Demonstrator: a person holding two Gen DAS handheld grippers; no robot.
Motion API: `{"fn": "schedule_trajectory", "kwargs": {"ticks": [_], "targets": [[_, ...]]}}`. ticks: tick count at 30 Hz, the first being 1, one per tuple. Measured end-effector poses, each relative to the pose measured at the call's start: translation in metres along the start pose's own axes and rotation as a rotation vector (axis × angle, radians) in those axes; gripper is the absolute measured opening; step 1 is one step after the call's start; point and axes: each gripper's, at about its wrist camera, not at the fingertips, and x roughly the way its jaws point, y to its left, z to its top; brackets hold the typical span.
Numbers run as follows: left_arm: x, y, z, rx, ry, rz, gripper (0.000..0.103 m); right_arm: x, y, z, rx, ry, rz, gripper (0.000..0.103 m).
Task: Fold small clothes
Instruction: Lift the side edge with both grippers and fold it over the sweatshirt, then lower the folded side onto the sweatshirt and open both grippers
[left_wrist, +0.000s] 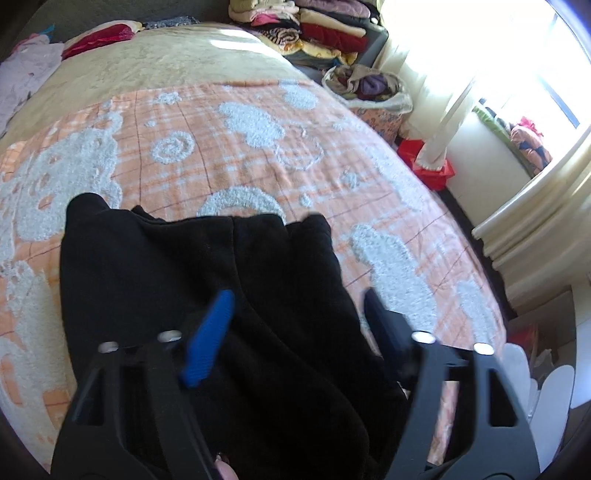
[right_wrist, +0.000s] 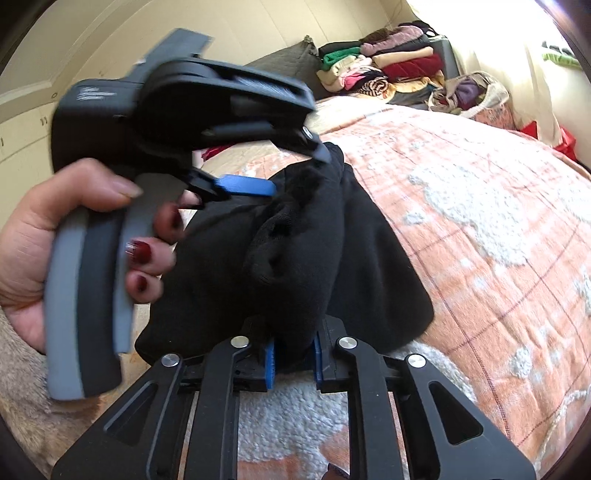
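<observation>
A small black garment (left_wrist: 207, 280) lies bunched on the orange and white bedspread (left_wrist: 229, 155). My left gripper (left_wrist: 295, 317) is open just above it, blue fingers (left_wrist: 207, 343) spread wide over the cloth. In the right wrist view the left gripper (right_wrist: 295, 173) hovers open over the top of the garment (right_wrist: 295, 258), held by a hand. My right gripper (right_wrist: 293, 360) is shut on the near edge of the black garment, with cloth pinched between its blue pads (right_wrist: 269, 363).
Stacks of folded clothes (left_wrist: 317, 33) sit at the head of the bed. A bag of clothes (left_wrist: 365, 86) and a red box (left_wrist: 428, 162) stand on the right by the bright window. A pink garment (left_wrist: 26, 74) lies at far left.
</observation>
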Motion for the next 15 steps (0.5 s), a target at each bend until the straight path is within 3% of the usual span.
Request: {"fn": "schedule_trajectory", "kwargs": {"ticks": [3,7,10,15], "targets": [[-0.024,0.008,0.0,-0.003,-0.061,-0.014,0.076,-0.001,-0.006,0.003,0.034,0.01,0.008,0.023],[-0.05,0.04,-0.012,-0.031,-0.13,0.075,0.076,-0.006,-0.012,0.011,0.058,0.016,0.02,0.038],[-0.056,0.063,-0.026,-0.057,-0.132,0.119,0.076,-0.005,-0.02,0.021,0.1,0.026,0.059,0.052],[-0.055,0.091,-0.054,-0.099,-0.096,0.146,0.076,0.001,-0.03,0.039,0.148,0.046,0.137,0.065]]}}
